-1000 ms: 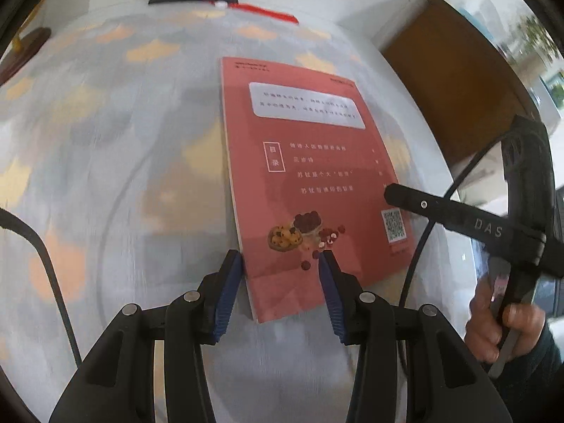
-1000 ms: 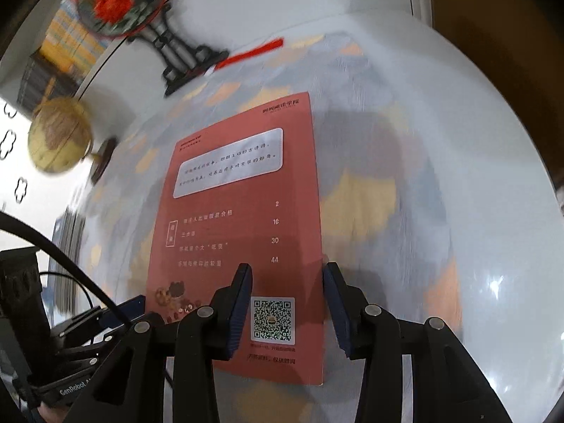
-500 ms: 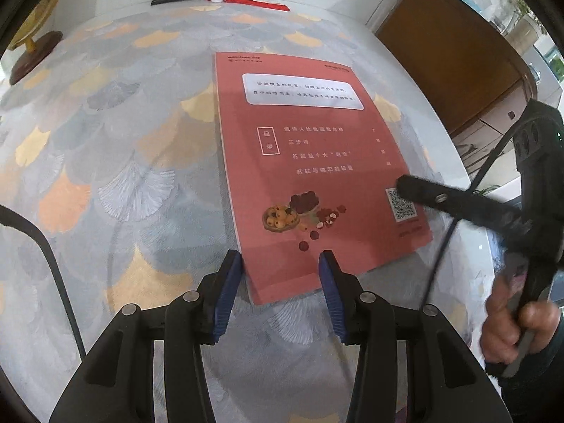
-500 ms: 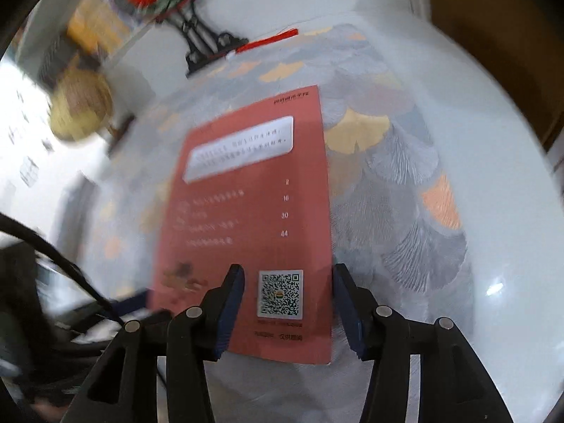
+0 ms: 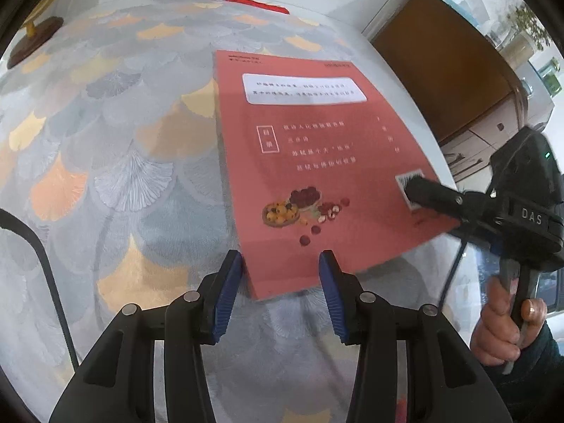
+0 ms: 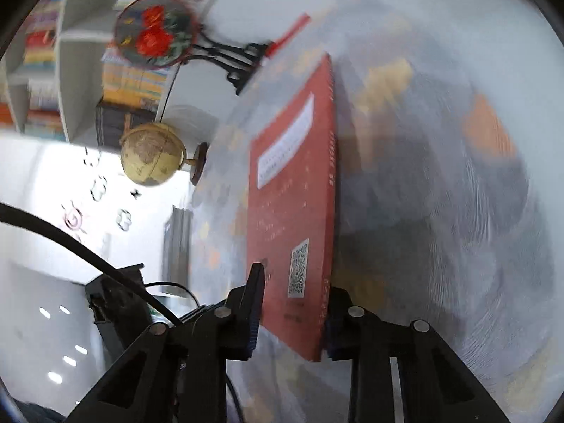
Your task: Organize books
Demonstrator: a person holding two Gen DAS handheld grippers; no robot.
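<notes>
Compared with a second ago, the right gripper (image 6: 294, 303) is rolled over and its jaws are closing on the near right corner of the red book (image 5: 317, 162). That corner now seems lifted off the patterned tablecloth (image 5: 105, 176), though the right wrist view is blurred.

both wrist views look down closely, sharing the red book (image 5: 317, 162) (image 6: 292, 211) from opposite corners.

Matt red paper cover on the book (image 5: 317, 162). Woven, fan-patterned cloth (image 5: 116, 162) over the bench. Black plastic fingers (image 5: 231, 283) with ribbed blue pads.
</notes>
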